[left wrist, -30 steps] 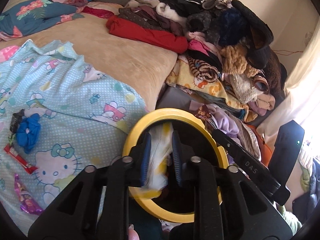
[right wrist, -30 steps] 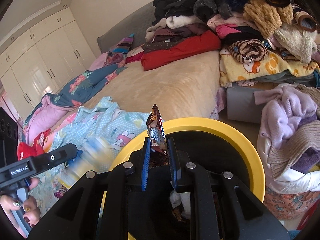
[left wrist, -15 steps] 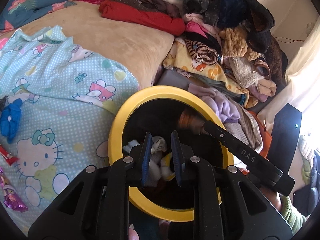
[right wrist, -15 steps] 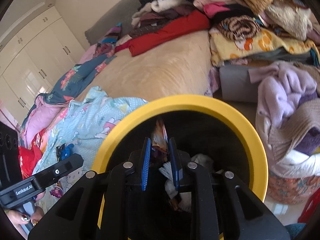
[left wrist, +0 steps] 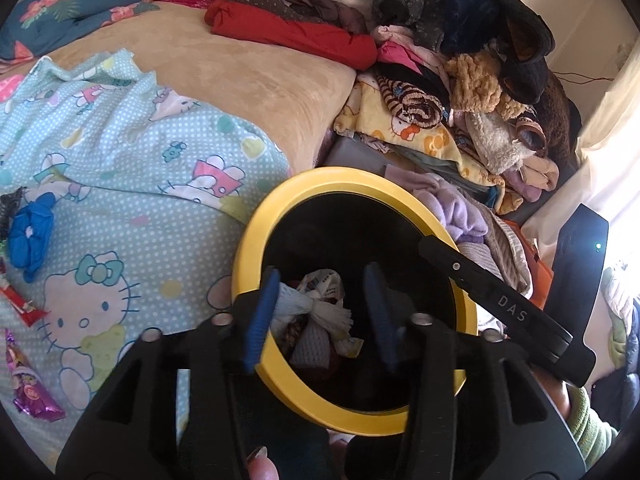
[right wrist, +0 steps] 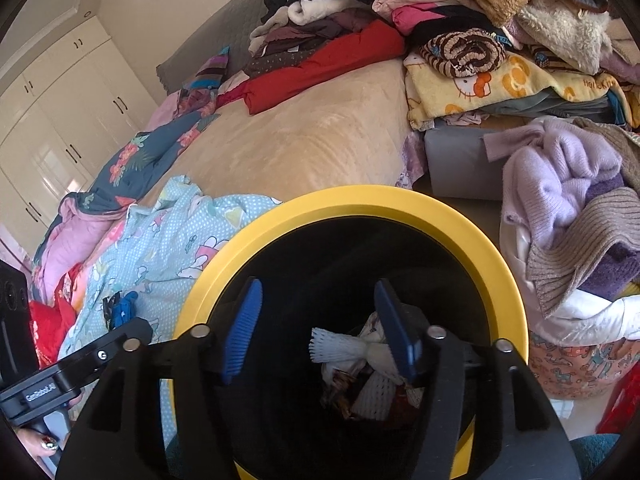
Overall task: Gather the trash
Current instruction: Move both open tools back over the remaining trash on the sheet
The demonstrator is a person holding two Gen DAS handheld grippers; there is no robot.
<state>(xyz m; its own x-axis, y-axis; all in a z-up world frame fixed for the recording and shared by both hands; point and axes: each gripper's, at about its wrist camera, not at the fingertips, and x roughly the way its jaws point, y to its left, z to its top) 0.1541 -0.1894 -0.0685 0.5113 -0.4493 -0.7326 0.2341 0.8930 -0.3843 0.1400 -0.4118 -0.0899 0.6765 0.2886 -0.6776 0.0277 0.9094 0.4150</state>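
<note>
Hovering over the round black bin with the yellow rim (left wrist: 256, 240), the left gripper (left wrist: 320, 312) and the right gripper (right wrist: 316, 328) both point down into its mouth, two sets of blue-padded jaws, and both have just been opening; each now stands spread with nothing pinched between the pads. Down in the bin lies the dropped trash: white foam netting (right wrist: 360, 350) on top, crumpled printed wrappers (left wrist: 320, 284) tangled around it, too jumbled to count. Out on the light blue cartoon-cat bedsheet (left wrist: 132, 208), three pieces sit well apart from the bin near the left edge: one crumpled blue wrapper (left wrist: 30, 236), one flat red wrapper (left wrist: 22, 306), one shiny purple wrapper (left wrist: 30, 394). One tan plush blanket (left wrist: 240, 76) lies beyond, and one rolled red garment (left wrist: 296, 38) fronts the heaped clothes.
</note>
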